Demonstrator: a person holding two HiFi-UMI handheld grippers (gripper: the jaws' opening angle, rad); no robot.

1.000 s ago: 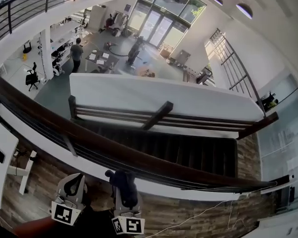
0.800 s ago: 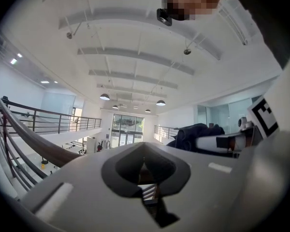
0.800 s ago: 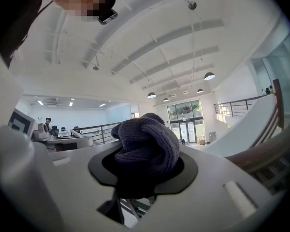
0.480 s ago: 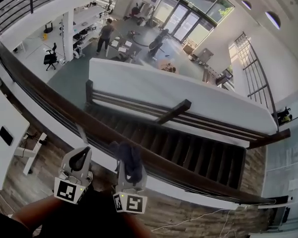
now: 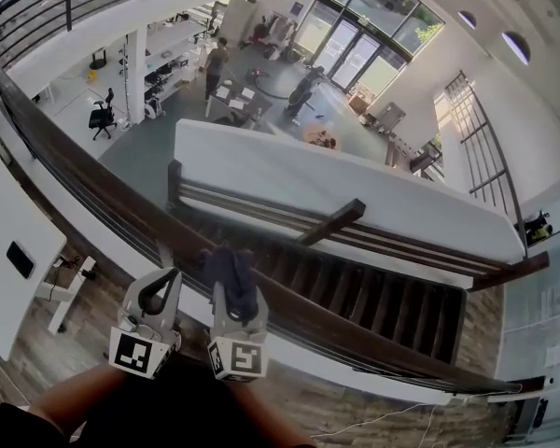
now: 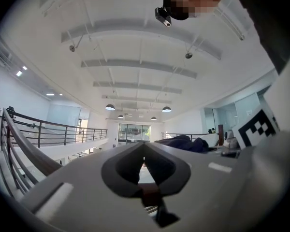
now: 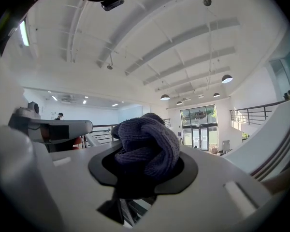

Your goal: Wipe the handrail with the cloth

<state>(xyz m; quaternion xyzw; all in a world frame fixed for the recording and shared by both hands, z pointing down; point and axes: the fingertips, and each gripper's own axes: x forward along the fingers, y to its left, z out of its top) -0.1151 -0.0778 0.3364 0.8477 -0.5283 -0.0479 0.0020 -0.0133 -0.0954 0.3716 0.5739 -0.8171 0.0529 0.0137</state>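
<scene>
From where I watch, the dark wooden handrail (image 5: 84, 180) runs from the far left of the head view down toward the lower right. White-edged balcony flooring lies under it, and an open hall with desks lies far below.

The left gripper (image 5: 158, 293) sits just on the near side of the rail, its marker cube toward me. In the left gripper view its jaws (image 6: 144, 148) meet at the tips with nothing between them, and they point up at the ceiling lights.

Just beside it to the right is the right gripper (image 5: 233, 289). It is clamped on the cloth (image 5: 231, 269), a dark blue knitted wad that bulges out above the jaws. In the right gripper view the cloth (image 7: 147, 146) fills the whole gap between the jaws of that gripper (image 7: 145, 174).

In the head view the cloth overlaps the near edge of the handrail. I cannot tell whether it actually touches the wood.

Further right, beyond the rail, a dark staircase (image 5: 383, 297) descends beside a long white wall (image 5: 336, 189).
</scene>
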